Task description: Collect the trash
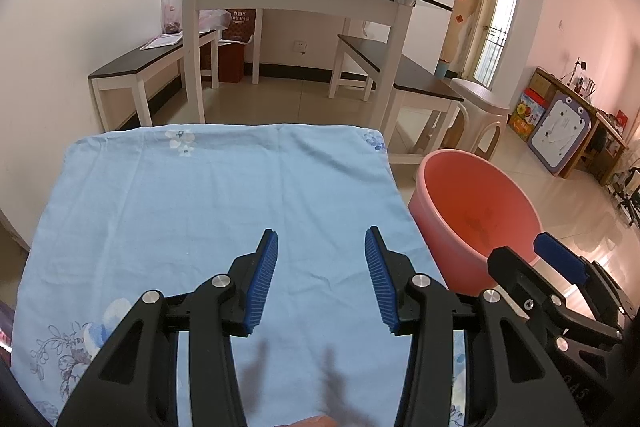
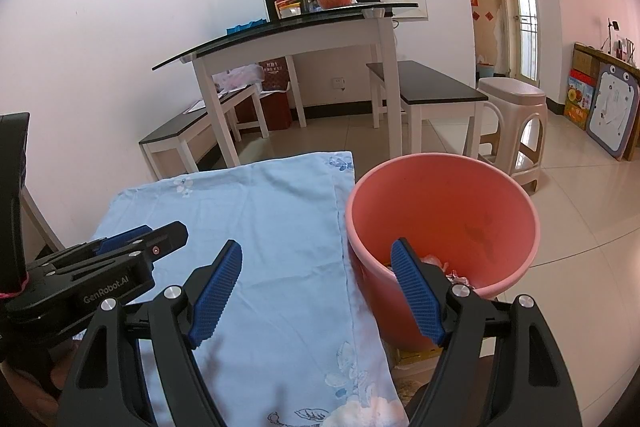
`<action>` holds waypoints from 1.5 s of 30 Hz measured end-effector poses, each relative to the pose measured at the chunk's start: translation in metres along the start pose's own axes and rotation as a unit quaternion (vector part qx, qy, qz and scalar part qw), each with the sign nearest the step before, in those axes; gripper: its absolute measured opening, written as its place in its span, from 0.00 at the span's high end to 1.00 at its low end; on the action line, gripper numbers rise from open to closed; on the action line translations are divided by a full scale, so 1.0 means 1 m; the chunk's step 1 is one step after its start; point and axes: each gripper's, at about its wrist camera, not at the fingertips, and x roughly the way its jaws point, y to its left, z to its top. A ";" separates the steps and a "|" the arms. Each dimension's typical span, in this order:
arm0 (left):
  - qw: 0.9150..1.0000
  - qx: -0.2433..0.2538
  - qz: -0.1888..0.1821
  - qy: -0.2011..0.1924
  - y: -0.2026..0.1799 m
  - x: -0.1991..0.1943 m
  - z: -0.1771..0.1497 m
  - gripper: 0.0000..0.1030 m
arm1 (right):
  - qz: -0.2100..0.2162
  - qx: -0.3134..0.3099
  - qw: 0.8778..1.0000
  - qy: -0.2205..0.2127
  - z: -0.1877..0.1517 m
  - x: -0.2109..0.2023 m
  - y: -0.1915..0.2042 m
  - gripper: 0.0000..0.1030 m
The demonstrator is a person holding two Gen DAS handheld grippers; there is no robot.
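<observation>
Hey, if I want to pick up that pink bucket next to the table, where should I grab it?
Grip the pink bucket by its rim, coming down from above on the near side. It stands upright with its mouth open, and the thin rolled lip fits between the open right hand-held gripper.

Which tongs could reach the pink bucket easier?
The right tongs, probably. One of their blue fingers already sits over the pink bucket, which holds crumpled trash. The left tongs hover open over the blue cloth, farther away.
</observation>
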 end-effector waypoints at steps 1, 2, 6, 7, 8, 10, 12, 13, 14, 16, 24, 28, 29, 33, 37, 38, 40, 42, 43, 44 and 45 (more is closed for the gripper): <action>1.000 0.000 0.000 0.000 -0.001 0.000 0.000 0.55 | 0.000 0.001 1.000 0.000 0.000 0.000 0.000 0.26; 1.000 0.001 0.000 0.000 -0.002 0.000 0.000 0.55 | 0.000 0.001 1.000 0.001 0.000 0.000 0.000 0.26; 1.000 0.003 0.001 0.000 -0.002 -0.001 0.000 0.55 | 0.002 0.003 1.000 0.001 0.000 0.000 0.000 0.26; 1.000 0.003 0.001 0.000 -0.003 -0.001 0.000 0.55 | 0.002 0.003 1.000 0.000 0.000 0.000 0.000 0.26; 1.000 0.002 0.001 0.000 -0.003 -0.001 0.000 0.55 | 0.002 0.003 1.000 0.001 0.000 0.000 0.000 0.26; 1.000 0.002 0.001 0.001 -0.003 0.000 0.000 0.55 | 0.002 0.002 1.000 0.002 -0.001 0.001 0.000 0.26; 1.000 0.002 0.002 0.002 -0.003 -0.001 0.001 0.55 | 0.003 0.003 1.000 0.002 0.000 0.001 0.000 0.26; 1.000 0.002 0.002 0.001 -0.002 -0.001 0.001 0.55 | 0.003 0.004 1.000 0.002 0.000 0.001 0.001 0.26; 1.000 0.003 0.002 0.000 -0.001 -0.002 0.001 0.55 | 0.003 0.003 1.000 0.002 0.000 0.001 0.001 0.26; 1.000 0.003 0.002 0.000 -0.001 -0.002 0.001 0.55 | 0.003 0.003 1.000 0.002 0.000 0.002 0.002 0.26; 1.000 0.006 0.002 -0.002 -0.001 -0.004 0.001 0.55 | 0.004 0.003 1.000 -0.002 0.000 0.001 0.004 0.26; 1.000 0.007 0.002 -0.002 -0.003 -0.005 0.000 0.55 | 0.004 0.004 1.000 -0.001 0.000 0.000 0.003 0.26; 1.000 0.007 0.001 -0.002 -0.002 -0.005 0.000 0.55 | 0.004 0.004 1.000 -0.002 0.000 0.000 0.004 0.26; 1.000 0.011 0.000 -0.003 -0.002 -0.006 0.000 0.55 | 0.004 0.005 1.000 -0.002 -0.002 -0.001 0.004 0.26; 1.000 0.015 0.000 -0.003 -0.006 -0.008 -0.001 0.55 | 0.004 0.005 1.000 -0.001 -0.002 -0.002 0.003 0.26; 1.000 0.016 0.000 -0.003 -0.006 -0.008 -0.001 0.55 | 0.004 0.005 1.000 -0.001 -0.002 -0.002 0.003 0.26; 1.000 0.016 0.000 -0.003 -0.006 -0.008 -0.001 0.55 | 0.003 0.004 1.000 -0.002 -0.002 -0.002 0.003 0.26; 1.000 0.016 0.000 -0.003 -0.005 -0.009 -0.001 0.55 | 0.004 0.005 1.000 -0.002 -0.002 -0.002 0.003 0.26; 1.000 0.016 0.000 -0.003 -0.005 -0.009 -0.001 0.55 | 0.004 0.005 1.000 -0.002 -0.002 -0.002 0.003 0.26; 1.000 0.016 0.000 -0.003 -0.006 -0.009 -0.001 0.55 | 0.004 0.005 1.000 -0.002 -0.002 -0.002 0.003 0.26; 1.000 0.016 0.000 -0.003 -0.006 -0.008 -0.001 0.55 | 0.004 0.005 1.000 -0.002 -0.002 -0.002 0.003 0.26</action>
